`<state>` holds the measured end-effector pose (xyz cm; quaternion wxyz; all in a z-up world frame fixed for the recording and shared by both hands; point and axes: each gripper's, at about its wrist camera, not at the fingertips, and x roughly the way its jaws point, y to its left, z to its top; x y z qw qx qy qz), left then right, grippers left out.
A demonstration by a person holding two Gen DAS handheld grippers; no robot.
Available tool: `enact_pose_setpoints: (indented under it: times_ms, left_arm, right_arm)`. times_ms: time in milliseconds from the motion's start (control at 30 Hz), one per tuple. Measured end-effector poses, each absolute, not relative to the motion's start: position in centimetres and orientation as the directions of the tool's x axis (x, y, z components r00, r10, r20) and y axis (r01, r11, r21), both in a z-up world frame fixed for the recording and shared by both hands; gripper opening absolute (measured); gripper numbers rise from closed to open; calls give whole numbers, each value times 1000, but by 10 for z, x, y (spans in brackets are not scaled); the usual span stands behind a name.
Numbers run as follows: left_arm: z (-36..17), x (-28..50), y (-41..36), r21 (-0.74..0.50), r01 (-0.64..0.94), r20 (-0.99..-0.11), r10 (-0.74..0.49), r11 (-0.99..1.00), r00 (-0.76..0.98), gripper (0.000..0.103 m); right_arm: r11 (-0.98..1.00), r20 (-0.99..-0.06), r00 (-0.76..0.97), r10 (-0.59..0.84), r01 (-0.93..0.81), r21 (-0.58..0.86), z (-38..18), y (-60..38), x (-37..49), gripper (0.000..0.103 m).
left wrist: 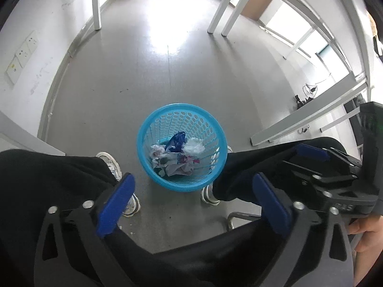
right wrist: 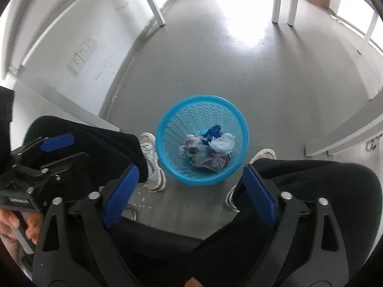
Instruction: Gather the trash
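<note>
A blue perforated waste basket (left wrist: 153, 167) stands on the grey floor between the person's feet; it also shows in the right wrist view (right wrist: 174, 167). Crumpled white paper and wrappers (left wrist: 177, 157) lie in it, also seen in the right wrist view (right wrist: 210, 153). My left gripper (left wrist: 191, 186) is open and empty, held above the basket's near rim. My right gripper (right wrist: 189, 179) is open and empty, also above the near rim. The right gripper also shows at the right edge of the left wrist view (left wrist: 311, 162), and the left gripper at the left of the right wrist view (right wrist: 57, 148).
The person's black-trousered legs (left wrist: 47, 181) and white shoes (right wrist: 150, 162) flank the basket. White table legs (left wrist: 215, 14) stand at the back, a white wall with sockets (left wrist: 21, 55) is at left. White beams (left wrist: 306, 119) lie at right. Small crumbs (right wrist: 143, 201) dot the floor.
</note>
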<state>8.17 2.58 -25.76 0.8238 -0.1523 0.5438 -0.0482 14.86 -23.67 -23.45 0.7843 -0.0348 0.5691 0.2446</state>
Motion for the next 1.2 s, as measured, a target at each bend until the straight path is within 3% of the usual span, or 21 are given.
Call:
enact_pose_setpoints:
  times_ms: [67, 600, 1200]
  left_arm:
    - [-258, 77, 25, -309, -81, -879, -252, 948, 404, 97]
    - [-273, 80, 33, -236, -148, -910, -165, 960, 381, 97]
    - [-272, 80, 36, -248, -143, -910, -180, 958, 373, 97]
  right_arm:
    - [876, -899, 246, 362, -421, 237, -228, -242, 144, 94]
    - [863, -901, 205, 382, -428, 269, -239, -235, 144, 94]
    - [864, -903, 192, 385, -418, 280, -243, -234, 146, 94]
